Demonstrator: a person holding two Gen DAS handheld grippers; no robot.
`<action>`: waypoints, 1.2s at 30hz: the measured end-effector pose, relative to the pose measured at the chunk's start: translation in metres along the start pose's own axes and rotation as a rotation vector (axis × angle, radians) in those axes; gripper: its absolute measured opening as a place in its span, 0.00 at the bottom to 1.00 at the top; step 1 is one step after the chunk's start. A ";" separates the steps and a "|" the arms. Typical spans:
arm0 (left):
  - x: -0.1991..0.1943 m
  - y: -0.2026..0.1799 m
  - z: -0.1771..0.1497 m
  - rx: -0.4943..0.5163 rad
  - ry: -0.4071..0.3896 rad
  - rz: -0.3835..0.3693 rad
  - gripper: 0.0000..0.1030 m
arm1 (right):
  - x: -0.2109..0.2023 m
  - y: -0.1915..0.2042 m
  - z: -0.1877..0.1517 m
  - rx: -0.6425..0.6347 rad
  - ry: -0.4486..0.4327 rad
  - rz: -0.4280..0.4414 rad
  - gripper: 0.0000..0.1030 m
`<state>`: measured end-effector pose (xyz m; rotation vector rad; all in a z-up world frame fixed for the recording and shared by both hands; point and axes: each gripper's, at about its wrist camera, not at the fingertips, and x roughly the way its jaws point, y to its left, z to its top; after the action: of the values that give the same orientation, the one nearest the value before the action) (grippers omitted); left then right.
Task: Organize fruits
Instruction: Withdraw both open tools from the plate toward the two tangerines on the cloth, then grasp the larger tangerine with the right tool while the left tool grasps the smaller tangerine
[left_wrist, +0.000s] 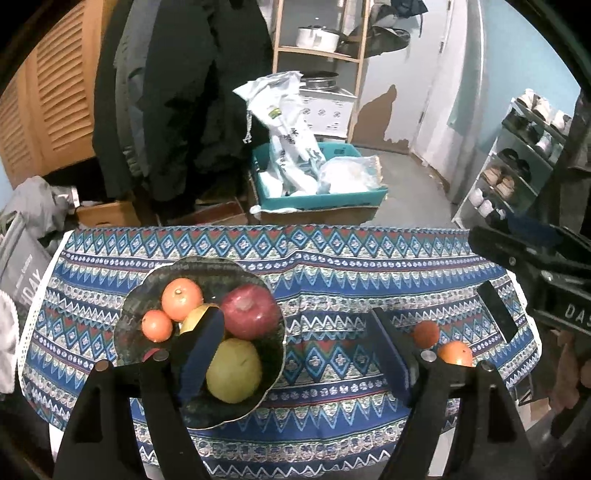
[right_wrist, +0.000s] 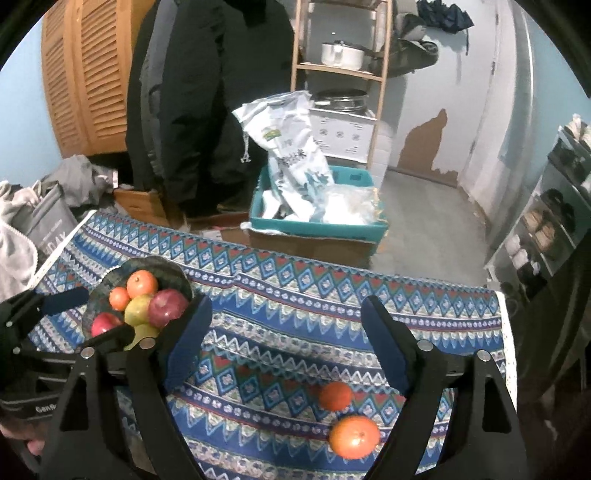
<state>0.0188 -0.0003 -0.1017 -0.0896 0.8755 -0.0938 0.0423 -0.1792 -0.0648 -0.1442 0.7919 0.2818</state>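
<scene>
I had both grippers empty with jaws apart: left gripper (left_wrist: 295, 350) over the fruit bowl (left_wrist: 129, 314); right gripper (right_wrist: 286, 339) above two loose oranges (right_wrist: 354, 436) at its 5 o'clock, likely next into the bowl

We see both views under cool, even indoor light, moderately bright, with only soft shadows. Fisheye bending curves the desk (left_wrist: 332, 280) edge and walls, and black corners ring each frame. Slight softness and compression blur fine detail throughout.

grey bag (left_wrist: 22, 273): "iday"; right gripper (left_wrist: 498, 314): "das"
</scene>
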 end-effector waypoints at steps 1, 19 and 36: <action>0.001 -0.003 0.000 0.005 0.002 -0.005 0.78 | -0.002 -0.003 -0.002 0.003 0.000 -0.002 0.81; 0.032 -0.061 -0.011 0.113 0.093 -0.075 0.78 | 0.002 -0.070 -0.053 0.115 0.089 -0.081 0.81; 0.092 -0.089 -0.042 0.139 0.268 -0.077 0.78 | 0.061 -0.104 -0.121 0.203 0.322 -0.052 0.81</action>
<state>0.0410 -0.1016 -0.1876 0.0203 1.1303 -0.2426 0.0322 -0.2940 -0.1904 -0.0176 1.1291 0.1285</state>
